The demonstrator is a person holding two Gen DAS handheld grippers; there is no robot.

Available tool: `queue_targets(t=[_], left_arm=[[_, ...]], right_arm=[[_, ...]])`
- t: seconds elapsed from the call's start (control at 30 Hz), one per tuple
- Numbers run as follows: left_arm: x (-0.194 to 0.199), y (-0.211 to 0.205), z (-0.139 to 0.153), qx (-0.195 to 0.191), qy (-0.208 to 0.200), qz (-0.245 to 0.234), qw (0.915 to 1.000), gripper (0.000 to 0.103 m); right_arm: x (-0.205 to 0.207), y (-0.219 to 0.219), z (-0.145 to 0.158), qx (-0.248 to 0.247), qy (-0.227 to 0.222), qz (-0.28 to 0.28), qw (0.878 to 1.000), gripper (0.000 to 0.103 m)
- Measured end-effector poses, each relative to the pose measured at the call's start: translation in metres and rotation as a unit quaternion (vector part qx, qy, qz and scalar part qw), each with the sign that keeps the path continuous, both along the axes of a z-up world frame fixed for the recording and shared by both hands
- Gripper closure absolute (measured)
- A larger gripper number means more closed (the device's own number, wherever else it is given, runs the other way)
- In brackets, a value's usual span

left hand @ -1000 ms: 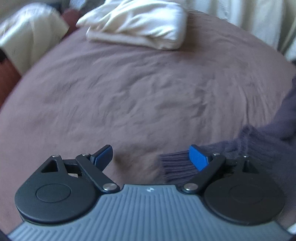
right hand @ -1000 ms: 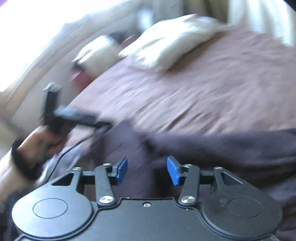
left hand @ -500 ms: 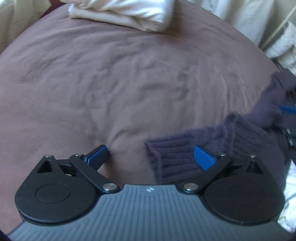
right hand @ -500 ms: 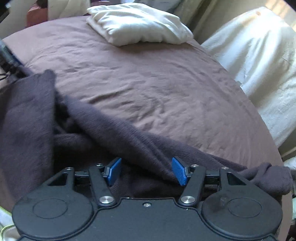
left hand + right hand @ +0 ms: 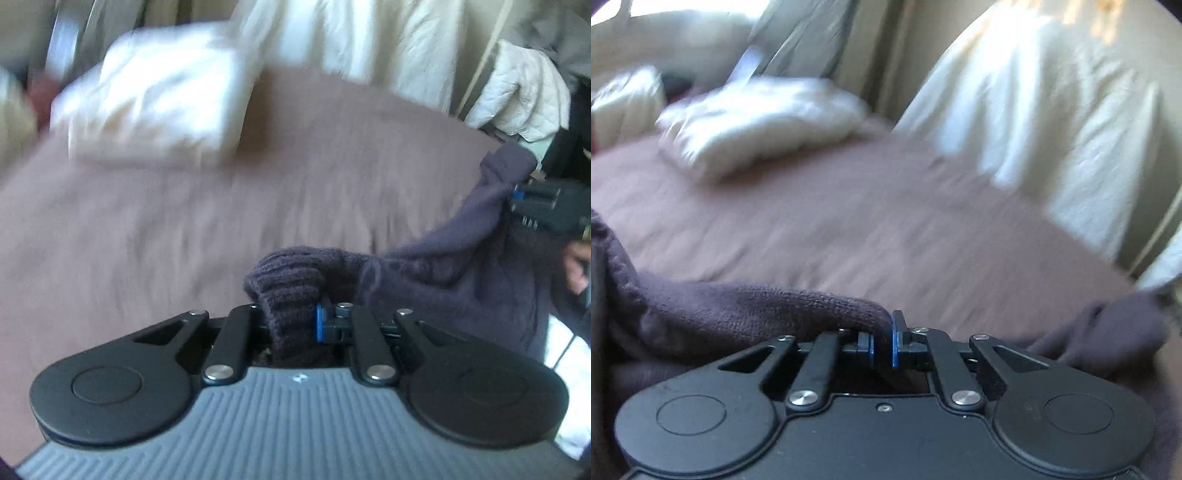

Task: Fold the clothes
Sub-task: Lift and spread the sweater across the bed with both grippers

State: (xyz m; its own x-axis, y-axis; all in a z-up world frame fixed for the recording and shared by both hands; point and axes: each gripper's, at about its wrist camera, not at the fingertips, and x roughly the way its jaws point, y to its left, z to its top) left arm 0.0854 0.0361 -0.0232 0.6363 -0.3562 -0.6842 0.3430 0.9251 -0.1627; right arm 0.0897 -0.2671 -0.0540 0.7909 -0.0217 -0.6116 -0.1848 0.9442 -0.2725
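Observation:
A dark purple knit sweater (image 5: 443,269) hangs between both grippers over the brown bed (image 5: 184,221). In the left wrist view my left gripper (image 5: 291,326) is closing its jaws on the ribbed cuff (image 5: 284,280), and the blue pads press the knit. The right gripper (image 5: 517,195) shows at the far right, pinching another part of the sweater. In the right wrist view my right gripper (image 5: 882,343) has its jaws closing tight on a fold of the sweater (image 5: 738,306), which trails off to the left and right.
A white pillow (image 5: 155,107) lies at the far end of the brown bed (image 5: 849,221). Pale bedding or curtain (image 5: 1052,110) rises along the right side. A hand (image 5: 576,266) holds the right gripper at the picture's edge.
Both grippers went from open to shut on the sweater. The left one lifted with the cuff, and both views swung up toward the pillow.

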Motion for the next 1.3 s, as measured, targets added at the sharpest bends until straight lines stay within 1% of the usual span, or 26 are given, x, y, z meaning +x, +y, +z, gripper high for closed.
queue_targets(t=[0.07, 0.13, 0.2, 0.23, 0.27, 0.3, 0.33, 0.37, 0.4, 0.43, 0.5, 0.53, 0.63, 0.7, 0.8, 0.83, 0.9, 0.97, 1.0, 1.03, 1.07, 1.1, 1.13, 1.2, 1.27, 1.3], left_arm=[[0.023, -0.002, 0.034, 0.026, -0.046, 0.010, 0.9986, 0.091], [0.051, 0.002, 0.070, 0.047, -0.091, 0.025, 0.9944, 0.091], [0.086, 0.009, 0.103, 0.057, -0.119, 0.048, 0.9901, 0.091], [0.104, 0.014, 0.115, 0.054, -0.128, 0.060, 0.9885, 0.089], [0.125, 0.017, 0.122, 0.053, -0.137, 0.071, 0.9867, 0.088], [0.146, 0.020, 0.122, 0.060, -0.137, 0.081, 0.9855, 0.076], [0.170, 0.022, 0.110, 0.071, -0.115, 0.105, 0.9851, 0.043], [0.195, 0.023, 0.098, 0.084, -0.092, 0.131, 0.9835, 0.026], [0.214, 0.023, 0.081, 0.103, -0.061, 0.171, 0.9780, 0.018], [0.219, 0.025, 0.066, 0.108, -0.045, 0.182, 0.9763, 0.020], [0.226, 0.029, 0.035, 0.114, -0.015, 0.198, 0.9734, 0.020], [0.219, 0.029, 0.025, 0.109, -0.014, 0.189, 0.9758, 0.019], [0.186, 0.031, -0.001, 0.091, -0.009, 0.179, 0.9796, 0.019], [0.171, 0.036, -0.011, 0.060, 0.002, 0.184, 0.9812, 0.019], [0.146, 0.039, -0.022, -0.020, 0.006, 0.176, 0.9841, 0.019], [0.139, 0.038, -0.021, -0.038, 0.001, 0.176, 0.9837, 0.019], [0.132, 0.027, -0.021, -0.059, -0.011, 0.176, 0.9825, 0.019], [0.130, 0.006, -0.017, -0.032, -0.023, 0.195, 0.9799, 0.019], [0.127, -0.009, -0.014, 0.001, -0.036, 0.212, 0.9766, 0.018], [0.125, -0.023, -0.011, 0.023, -0.050, 0.220, 0.9739, 0.016], [0.123, -0.035, -0.009, 0.030, -0.061, 0.218, 0.9735, 0.014], [0.127, -0.046, -0.009, 0.031, -0.063, 0.209, 0.9753, 0.009], [0.133, -0.055, -0.011, 0.032, -0.057, 0.201, 0.9774, 0.006], [0.149, -0.076, -0.022, 0.047, -0.032, 0.196, 0.9790, 0.006], [0.163, -0.092, -0.036, 0.076, -0.012, 0.201, 0.9765, 0.006], [0.167, -0.099, -0.042, 0.096, -0.015, 0.201, 0.9747, 0.007]], right_arm=[[0.014, -0.001, 0.033, -0.009, -0.040, -0.004, 0.999, 0.096], [0.035, -0.002, 0.068, 0.000, -0.070, -0.009, 0.998, 0.096], [0.063, -0.001, 0.098, 0.018, -0.093, -0.021, 0.995, 0.096], [0.082, -0.001, 0.109, 0.033, -0.100, -0.034, 0.994, 0.096], [0.102, 0.003, 0.111, 0.043, -0.095, -0.059, 0.993, 0.093], [0.121, 0.007, 0.113, 0.052, -0.089, -0.083, 0.991, 0.086], [0.141, 0.012, 0.114, 0.058, -0.076, -0.106, 0.990, 0.077], [0.158, 0.018, 0.107, 0.050, -0.038, -0.124, 0.990, 0.058], [0.167, 0.022, 0.100, 0.043, -0.009, -0.139, 0.989, 0.046], [0.163, 0.020, 0.093, 0.045, -0.004, -0.142, 0.989, 0.035], [0.152, 0.016, 0.078, 0.048, 0.005, -0.144, 0.988, 0.032], [0.137, 0.008, 0.070, 0.052, 0.008, -0.135, 0.989, 0.030], [0.077, -0.025, 0.044, 0.065, 0.034, -0.111, 0.991, 0.029], [0.039, -0.047, 0.029, 0.071, 0.057, -0.095, 0.991, 0.029], [-0.024, -0.072, 0.007, 0.055, 0.085, -0.055, 0.993, 0.029], [-0.042, -0.079, 0.001, 0.047, 0.096, -0.047, 0.993, 0.029], [-0.062, -0.095, -0.010, 0.063, 0.130, -0.046, 0.988, 0.027], [-0.070, -0.111, -0.026, 0.097, 0.187, -0.052, 0.976, 0.026], [-0.074, -0.116, -0.034, 0.103, 0.213, -0.055, 0.970, 0.025], [-0.079, -0.118, -0.041, 0.098, 0.224, -0.060, 0.968, 0.024], [-0.083, -0.120, -0.044, 0.093, 0.217, -0.066, 0.969, 0.023], [-0.087, -0.121, -0.047, 0.089, 0.211, -0.073, 0.971, 0.022], [-0.091, -0.123, -0.049, 0.089, 0.204, -0.079, 0.972, 0.020], [-0.095, -0.130, -0.044, 0.117, 0.191, -0.087, 0.971, 0.020], [-0.099, -0.137, -0.041, 0.133, 0.178, -0.093, 0.971, 0.020], [-0.101, -0.140, -0.040, 0.140, 0.172, -0.096, 0.970, 0.020]])
